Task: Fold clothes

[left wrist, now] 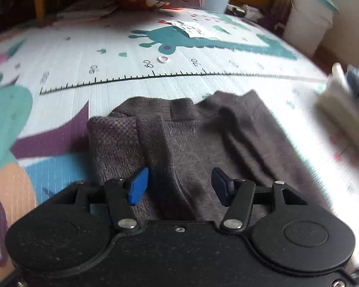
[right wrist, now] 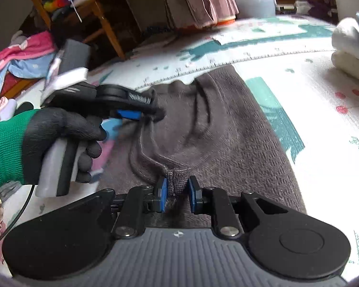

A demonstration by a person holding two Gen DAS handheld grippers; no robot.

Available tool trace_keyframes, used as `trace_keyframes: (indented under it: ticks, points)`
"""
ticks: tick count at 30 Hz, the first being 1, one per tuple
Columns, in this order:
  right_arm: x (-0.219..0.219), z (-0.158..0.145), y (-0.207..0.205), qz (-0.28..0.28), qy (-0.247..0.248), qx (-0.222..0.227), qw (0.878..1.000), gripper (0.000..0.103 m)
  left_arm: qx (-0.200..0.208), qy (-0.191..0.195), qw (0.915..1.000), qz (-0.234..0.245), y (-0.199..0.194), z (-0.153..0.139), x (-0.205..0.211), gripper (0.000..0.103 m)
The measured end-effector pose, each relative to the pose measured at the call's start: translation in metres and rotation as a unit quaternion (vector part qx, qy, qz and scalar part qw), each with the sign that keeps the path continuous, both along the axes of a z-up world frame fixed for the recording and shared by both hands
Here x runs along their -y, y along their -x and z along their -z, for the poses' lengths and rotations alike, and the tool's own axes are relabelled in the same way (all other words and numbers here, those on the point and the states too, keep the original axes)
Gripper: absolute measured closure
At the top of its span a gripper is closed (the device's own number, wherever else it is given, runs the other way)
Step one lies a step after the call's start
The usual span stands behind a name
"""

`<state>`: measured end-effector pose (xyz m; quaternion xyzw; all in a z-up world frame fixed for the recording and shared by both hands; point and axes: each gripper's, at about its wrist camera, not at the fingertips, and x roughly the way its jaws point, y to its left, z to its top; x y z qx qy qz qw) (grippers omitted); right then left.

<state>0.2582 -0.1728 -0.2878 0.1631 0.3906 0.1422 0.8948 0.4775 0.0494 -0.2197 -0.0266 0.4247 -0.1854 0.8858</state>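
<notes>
A dark grey-brown knit sweater (left wrist: 191, 141) lies partly folded on a printed play mat (left wrist: 83, 57). My left gripper (left wrist: 179, 186) hovers open just above the sweater, its blue pads apart with cloth below them. In the right wrist view the sweater (right wrist: 217, 129) spreads ahead, and my right gripper (right wrist: 177, 192) is shut on a bunched fold of its knit edge. The left gripper (right wrist: 141, 113) shows there too, held by a gloved hand (right wrist: 59, 131) over the sweater's left side.
A stack of folded white and cream clothes (right wrist: 351, 47) sits on the mat at the right. A pile of colourful clothes (right wrist: 19, 55) and a wooden chair (right wrist: 103, 24) lie at the left. A white bucket (left wrist: 308, 21) stands beyond the mat.
</notes>
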Motion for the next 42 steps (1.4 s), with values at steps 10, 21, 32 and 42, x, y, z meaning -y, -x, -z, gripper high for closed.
trace_keyframes:
  ticks: [10,21,32,42]
  points:
    - [-0.011,-0.023,0.032,0.01,0.116,0.134,0.984,0.066,0.062,-0.017,0.9978,0.014,-0.003,-0.032,-0.041,0.072]
    - [-0.016,0.0,-0.005,-0.072,0.107,0.062,0.99,0.075,0.065,-0.198,0.978,-0.006,-0.037,-0.011,0.011,0.059]
    - [-0.043,-0.029,0.03,-0.124,0.163,0.203,0.957,0.074,0.089,-0.137,0.9811,0.103,0.014,-0.032,-0.016,0.064]
    - [-0.029,-0.013,-0.008,-0.165,0.104,0.079,0.978,0.082,0.012,-0.125,0.9921,0.003,-0.026,-0.007,-0.005,0.048]
